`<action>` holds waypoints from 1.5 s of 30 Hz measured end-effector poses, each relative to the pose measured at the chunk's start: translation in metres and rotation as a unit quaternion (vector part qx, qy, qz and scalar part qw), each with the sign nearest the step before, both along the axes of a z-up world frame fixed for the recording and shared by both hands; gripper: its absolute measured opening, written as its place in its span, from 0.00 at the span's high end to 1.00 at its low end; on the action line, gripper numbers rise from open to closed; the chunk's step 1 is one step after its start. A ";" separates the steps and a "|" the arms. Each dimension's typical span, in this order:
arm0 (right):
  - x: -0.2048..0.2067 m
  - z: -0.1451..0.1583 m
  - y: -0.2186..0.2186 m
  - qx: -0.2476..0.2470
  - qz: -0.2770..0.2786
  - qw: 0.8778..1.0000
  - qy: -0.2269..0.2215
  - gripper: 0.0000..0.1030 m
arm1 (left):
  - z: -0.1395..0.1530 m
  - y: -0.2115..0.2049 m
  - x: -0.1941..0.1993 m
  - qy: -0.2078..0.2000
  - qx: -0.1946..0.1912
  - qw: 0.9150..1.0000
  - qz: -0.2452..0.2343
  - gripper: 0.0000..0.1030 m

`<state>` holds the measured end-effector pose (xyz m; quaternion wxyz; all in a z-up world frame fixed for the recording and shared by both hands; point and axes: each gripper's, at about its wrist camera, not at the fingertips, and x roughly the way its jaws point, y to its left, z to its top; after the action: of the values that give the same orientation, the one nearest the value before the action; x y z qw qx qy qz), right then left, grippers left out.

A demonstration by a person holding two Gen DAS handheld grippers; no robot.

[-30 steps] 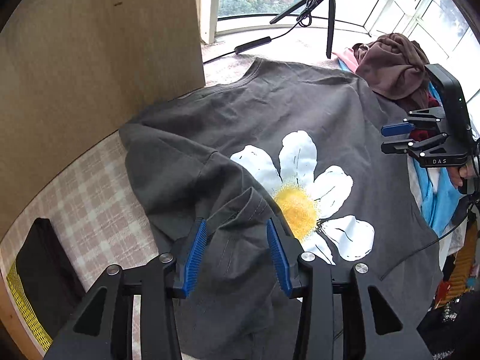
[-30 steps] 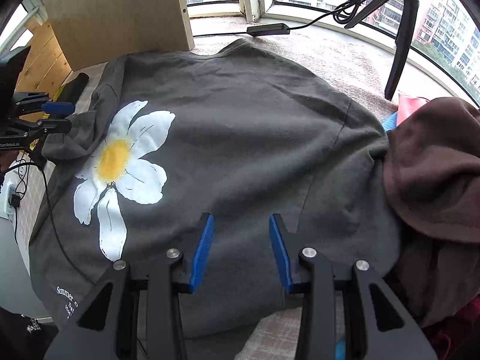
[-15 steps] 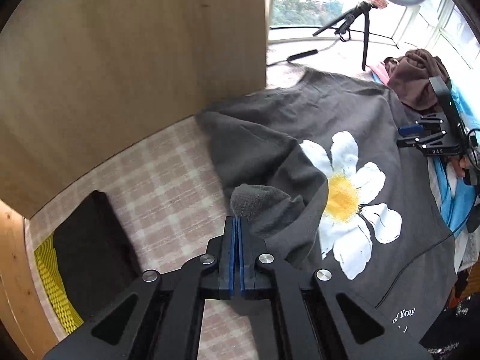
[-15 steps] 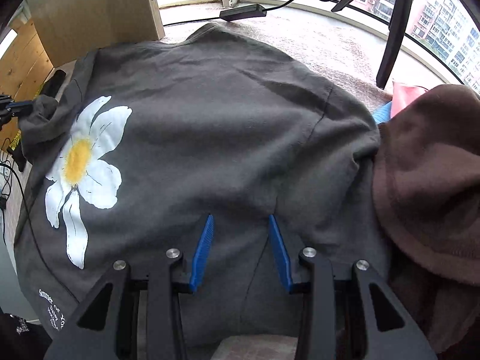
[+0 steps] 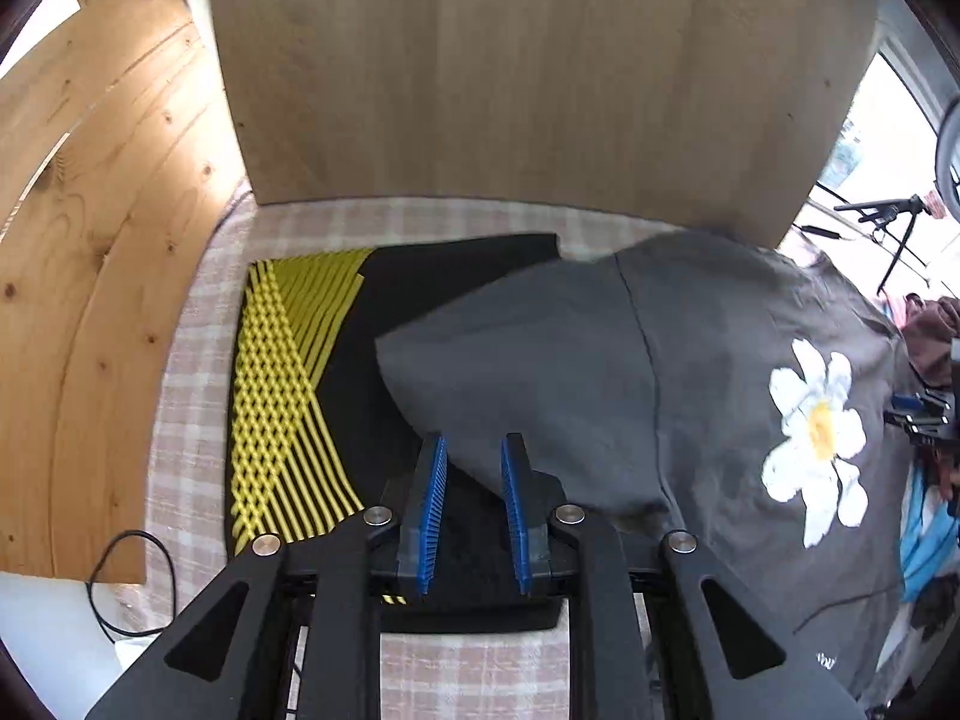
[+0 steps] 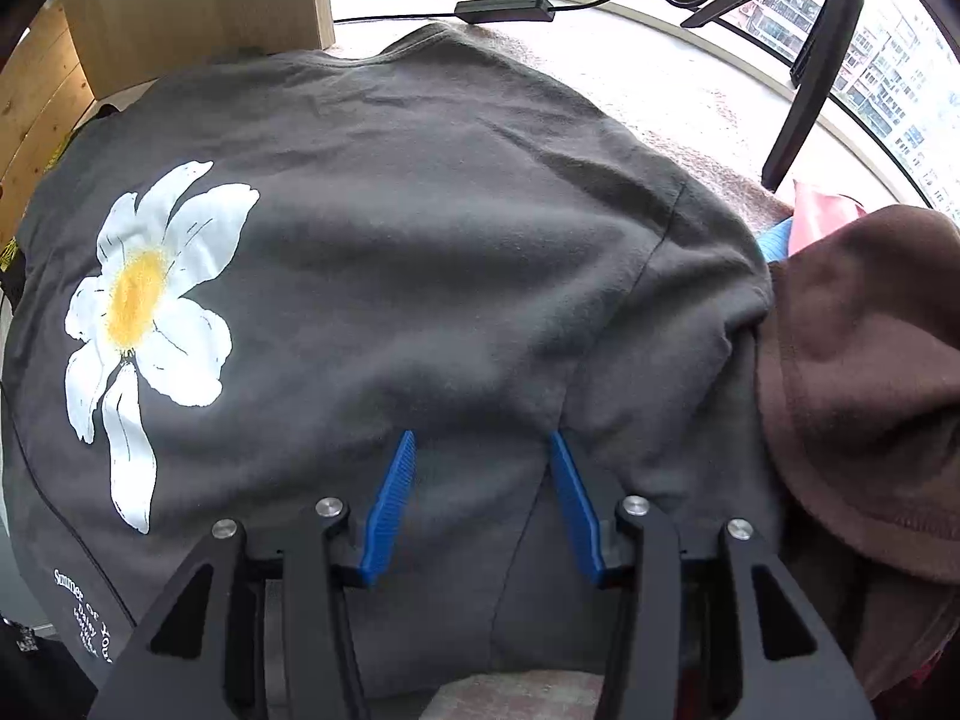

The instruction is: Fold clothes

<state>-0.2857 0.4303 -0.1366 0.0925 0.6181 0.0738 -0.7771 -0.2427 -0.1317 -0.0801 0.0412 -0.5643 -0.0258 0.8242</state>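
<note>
Judging by how things lie, the folding hasn't really started yet, this looks like the spreading-out stage. Nearest the left wrist camera, the left claw has its jaws parted a little and they've just been opening; the sleeve edge of the grey daisy T-shirt lies between and just past the blue pads, but they don't look to be pressing on it, so I'd call it let go. That sleeve is stretched out flat over a black and yellow folded garment on the checked bench. Over on the shirt's other side, the right claw hangs spread above the fabric near the other sleeve seam, jaws just been opening too, nothing pinched. The daisy print faces up, the body lies open with soft wrinkles. Beyond the shirt's far sleeve sits a brown garment, unfolded. Further back, a wooden board stands behind the shirt. Still left: sleeves in, body folded over, then the rest of the pile.
</note>
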 end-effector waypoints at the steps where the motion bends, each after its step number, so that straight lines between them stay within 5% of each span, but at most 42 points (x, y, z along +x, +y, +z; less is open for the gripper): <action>1: 0.000 0.000 0.000 0.001 -0.003 1.000 -0.001 0.54 | -0.007 0.010 0.006 -0.006 -0.001 1.000 -0.015 0.80; 6: 0.004 0.025 -0.037 -0.025 0.017 0.999 0.022 0.54 | -0.026 0.025 0.023 -0.020 -0.024 0.999 -0.036 0.79; 10: 0.008 0.064 -0.149 -0.084 0.132 0.986 0.058 0.54 | -0.024 0.000 0.027 -0.014 -0.009 1.000 0.003 0.79; 14: 0.015 0.075 -0.272 -0.149 0.237 0.957 0.071 0.54 | -0.021 -0.024 0.031 -0.006 0.030 0.999 0.022 0.79; 18: 0.010 0.054 -0.382 -0.128 0.312 0.939 0.072 0.54 | -0.028 -0.035 0.026 -0.008 0.068 0.997 0.018 0.79; 21: 0.008 0.029 -0.433 -0.059 0.343 0.934 0.083 0.54 | -0.034 -0.036 0.020 -0.008 0.086 0.996 0.004 0.77; 23: 0.002 0.015 -0.441 -0.036 0.343 0.936 0.071 0.57 | -0.041 -0.035 0.017 -0.012 0.090 0.996 -0.005 0.74; 25: -0.006 0.013 -0.435 -0.055 0.329 0.941 0.050 0.97 | -0.046 -0.033 0.015 -0.016 0.096 0.995 -0.015 0.74; 30: -0.033 0.038 -0.400 -0.175 0.257 0.950 0.014 0.97 | -0.045 -0.015 0.020 -0.008 0.132 0.990 -0.054 0.73; 37: -0.037 0.048 -0.392 -0.195 0.245 0.950 0.004 0.97 | -0.041 0.022 0.000 0.023 0.075 0.995 -0.065 0.66; 38: -0.037 0.048 -0.393 -0.194 0.246 0.950 0.004 0.97 | -0.041 0.021 -0.003 0.029 0.085 0.994 -0.056 0.68; 41: -0.039 0.050 -0.397 -0.195 0.245 0.950 0.006 0.97 | -0.035 0.015 -0.004 0.054 0.071 0.994 -0.057 0.95; 45: -0.041 0.057 -0.392 -0.228 0.239 0.944 -0.003 0.97 | -0.005 0.006 0.009 0.090 0.006 0.993 -0.073 0.97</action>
<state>-0.3267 0.0382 -0.0801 0.4144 0.5470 0.0401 -0.7263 -0.2339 -0.1259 -0.0854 0.1070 -0.4876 0.0143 0.8664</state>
